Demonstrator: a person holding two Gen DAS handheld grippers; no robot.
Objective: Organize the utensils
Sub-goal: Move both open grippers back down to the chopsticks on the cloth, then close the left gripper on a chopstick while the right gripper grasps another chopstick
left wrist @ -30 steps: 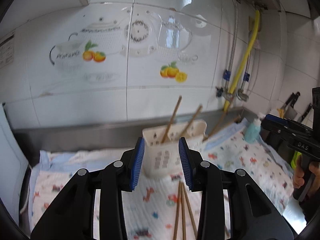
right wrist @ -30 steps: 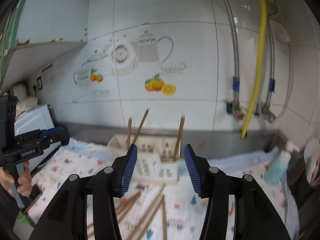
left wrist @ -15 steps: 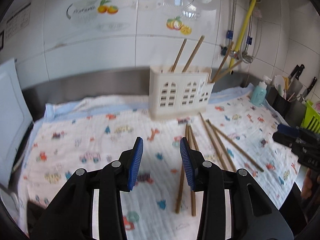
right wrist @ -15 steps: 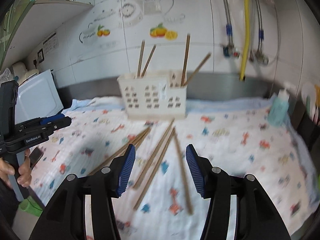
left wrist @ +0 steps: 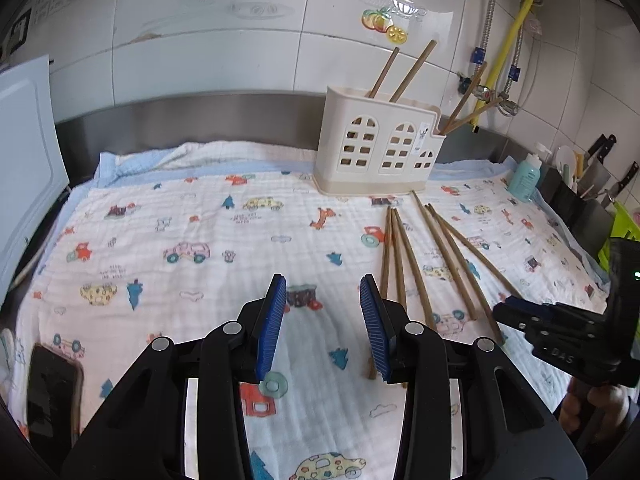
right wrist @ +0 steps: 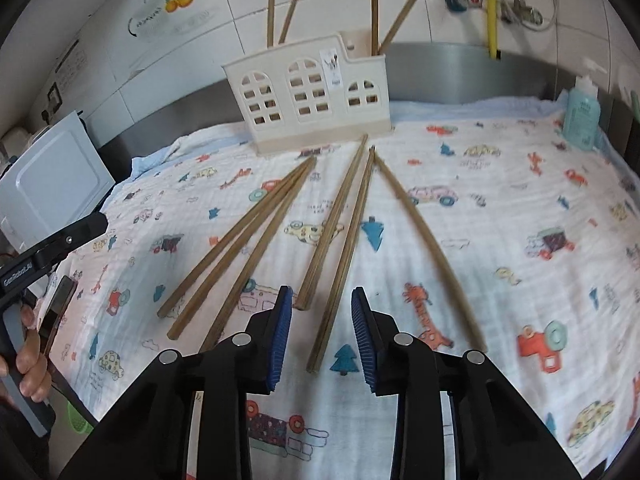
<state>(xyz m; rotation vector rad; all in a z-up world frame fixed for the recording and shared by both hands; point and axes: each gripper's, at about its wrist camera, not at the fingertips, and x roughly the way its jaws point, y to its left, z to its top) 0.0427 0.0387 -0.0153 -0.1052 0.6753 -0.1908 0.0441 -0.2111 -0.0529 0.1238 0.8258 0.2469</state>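
Observation:
Several brown wooden chopsticks lie fanned out on a printed cloth in front of a cream utensil holder with arched windows; several more chopsticks stand in the holder. They also show in the left wrist view: chopsticks, holder. My right gripper is open and empty, low over the near ends of the middle chopsticks. My left gripper is open and empty above bare cloth, left of the chopsticks. Each gripper shows at the edge of the other's view.
The cloth with cartoon cars covers the counter up to the steel backsplash. A teal bottle stands at the right, with knives and a black rack beyond. A white board leans at the left. A dark phone lies at the near left.
Both grippers have tilted from facing the wall down toward the cloth and come lower. The right one now hovers just over the chopstick ends. Both stay open.

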